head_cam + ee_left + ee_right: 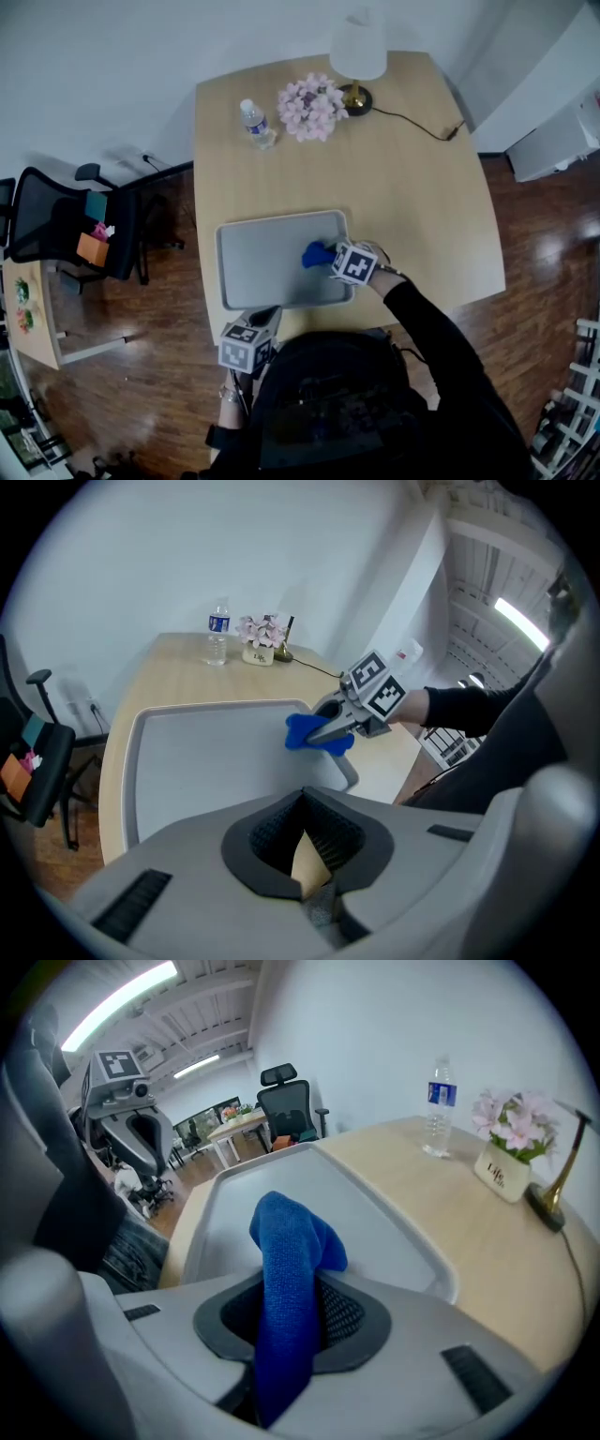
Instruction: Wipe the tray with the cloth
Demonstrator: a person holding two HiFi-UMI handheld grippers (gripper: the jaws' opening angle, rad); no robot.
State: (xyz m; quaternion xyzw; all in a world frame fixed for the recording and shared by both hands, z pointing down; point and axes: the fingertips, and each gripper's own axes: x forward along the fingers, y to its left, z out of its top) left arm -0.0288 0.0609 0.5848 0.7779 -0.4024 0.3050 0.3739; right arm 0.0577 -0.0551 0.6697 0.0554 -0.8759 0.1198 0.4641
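The grey tray (262, 267) lies on the wooden table near its front edge. My right gripper (330, 259) is shut on a blue cloth (316, 254) and holds it down on the tray's right part. In the right gripper view the cloth (286, 1241) stands up between the jaws over the tray (384, 1218). The left gripper view shows the tray (206, 761), the cloth (307, 734) and the right gripper (336, 727) on it. My left gripper (266, 315) hovers at the tray's front rim; its jaws (302, 808) meet at the tips with nothing between them.
At the table's far side stand a water bottle (255, 122), a pot of pink flowers (312, 106) and a lamp (357, 56) with its cable (422, 127). A black office chair (66, 225) and a small side table (28, 314) stand on the floor to the left.
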